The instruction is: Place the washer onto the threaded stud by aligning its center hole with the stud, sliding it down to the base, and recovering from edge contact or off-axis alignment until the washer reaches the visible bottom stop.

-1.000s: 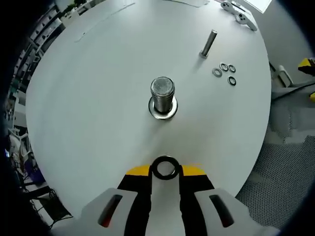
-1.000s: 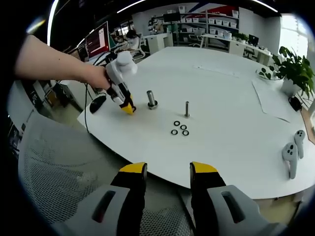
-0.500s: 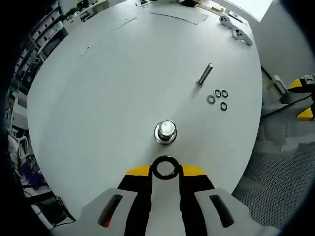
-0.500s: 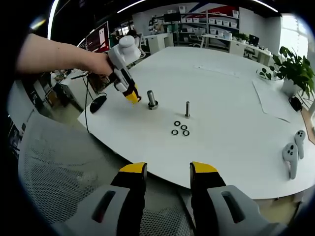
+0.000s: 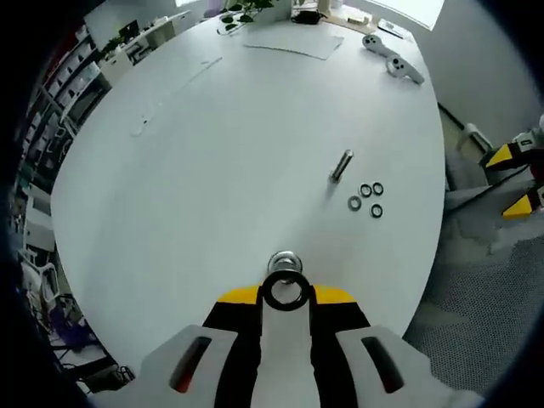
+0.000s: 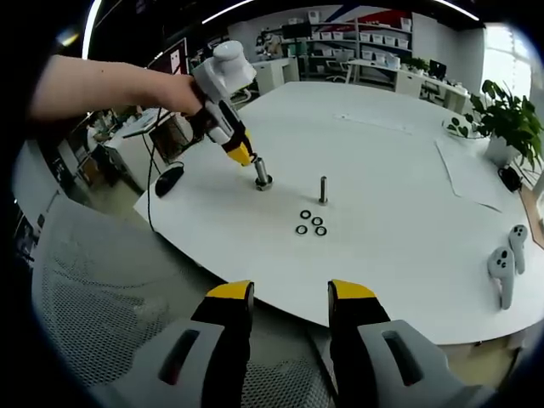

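Table: round white table (image 6: 408,255).
Far edge: green potted plant (image 6: 501,119).
Right edge: two white handheld controllers (image 6: 503,265).

Black ring washer (image 5: 285,291); silver metal threaded stud (image 6: 262,172); white round table (image 5: 212,153); yellow-tipped black-and-white left gripper (image 5: 286,294).

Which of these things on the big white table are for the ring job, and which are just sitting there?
For the job:
left gripper
washer, held in its jaws
thick threaded stud

Just lying about:
thin bolt
three spare washers
two white controllers
potted plant
papers
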Demonstrator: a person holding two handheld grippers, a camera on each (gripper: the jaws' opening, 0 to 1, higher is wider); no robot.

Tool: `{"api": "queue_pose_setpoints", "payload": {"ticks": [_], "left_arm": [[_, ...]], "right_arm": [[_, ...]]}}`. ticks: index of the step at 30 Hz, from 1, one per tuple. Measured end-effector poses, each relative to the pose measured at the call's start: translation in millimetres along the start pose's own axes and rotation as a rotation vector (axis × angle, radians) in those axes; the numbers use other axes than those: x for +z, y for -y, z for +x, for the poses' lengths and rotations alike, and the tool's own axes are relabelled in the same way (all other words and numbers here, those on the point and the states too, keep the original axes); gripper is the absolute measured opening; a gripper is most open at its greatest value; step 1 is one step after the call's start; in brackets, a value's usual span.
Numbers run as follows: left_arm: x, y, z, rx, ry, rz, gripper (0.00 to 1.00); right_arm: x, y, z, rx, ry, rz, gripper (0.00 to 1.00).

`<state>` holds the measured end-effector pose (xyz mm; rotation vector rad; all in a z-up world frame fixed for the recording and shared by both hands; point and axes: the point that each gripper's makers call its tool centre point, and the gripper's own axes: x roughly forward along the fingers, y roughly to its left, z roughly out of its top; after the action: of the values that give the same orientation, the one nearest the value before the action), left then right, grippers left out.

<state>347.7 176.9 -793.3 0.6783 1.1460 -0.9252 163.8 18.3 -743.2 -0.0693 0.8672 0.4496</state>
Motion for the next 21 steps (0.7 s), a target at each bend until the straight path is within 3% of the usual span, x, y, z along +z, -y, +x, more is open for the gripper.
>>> {"api": "queue_pose_setpoints", "payload": {"ticks": [21], "left_arm": [[8.7,-2.6,10.3,0.003,-0.026,0.038,0.18]], "right_arm": [[0.8,-0.5,0.2,0.003,0.004,0.0,0.37]]}}
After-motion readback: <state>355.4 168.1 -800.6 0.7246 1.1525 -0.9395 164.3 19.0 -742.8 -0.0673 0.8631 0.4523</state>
